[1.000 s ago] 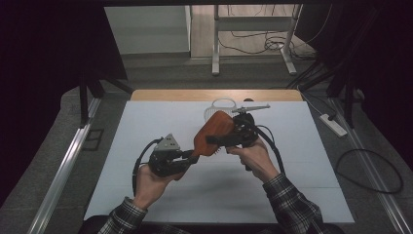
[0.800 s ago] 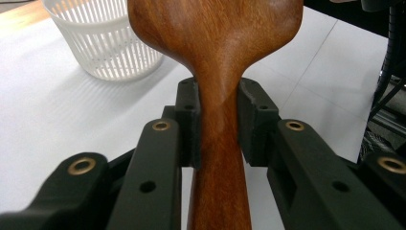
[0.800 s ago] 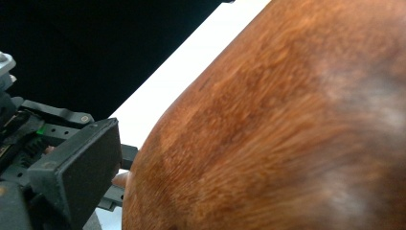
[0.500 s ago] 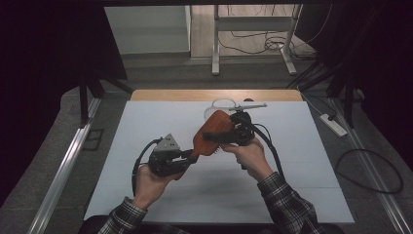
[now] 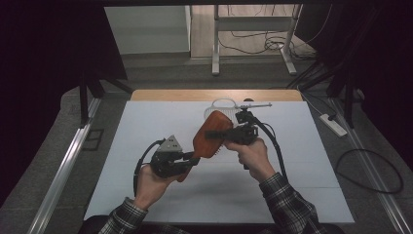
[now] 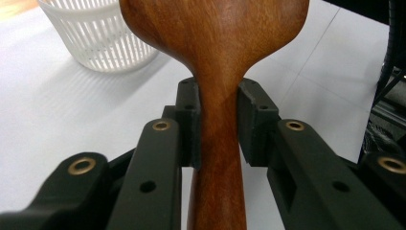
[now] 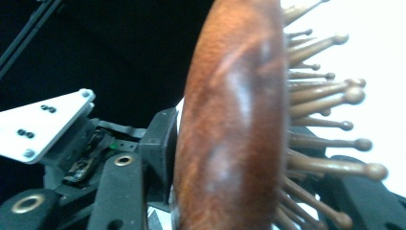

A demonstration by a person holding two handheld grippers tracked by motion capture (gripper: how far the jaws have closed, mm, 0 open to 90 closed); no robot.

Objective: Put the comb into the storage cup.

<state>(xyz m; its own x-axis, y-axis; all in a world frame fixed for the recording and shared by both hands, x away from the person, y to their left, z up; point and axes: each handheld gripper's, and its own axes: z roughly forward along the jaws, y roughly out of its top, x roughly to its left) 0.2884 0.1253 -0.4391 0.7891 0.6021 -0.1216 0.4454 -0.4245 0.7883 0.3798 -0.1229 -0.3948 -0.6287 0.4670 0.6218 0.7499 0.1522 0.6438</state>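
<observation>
Above the white table sheet [image 5: 146,146], the left gripper [image 5: 192,160] grasps the narrow handle of a wooden hairbrush [image 5: 210,139]; in the left gripper view its two black pads press the neck of the brush [image 6: 218,96] from both sides. The wood is reddish brown, smooth and glossy, and the handle widens into a rounded oval head. Its upper part is cut off by the top edge of that view. Behind it stands a white plastic basket [image 6: 103,38] with thin ribs, partly hidden by the brush. Further right, the right gripper [image 5: 216,135] has just been closing its jaws around the head [image 7: 230,124], which lies between them. One pad meets the smooth back; the other probably rests among the round-tipped wooden bristles [image 7: 330,100], though blur makes this contact unclear.
</observation>
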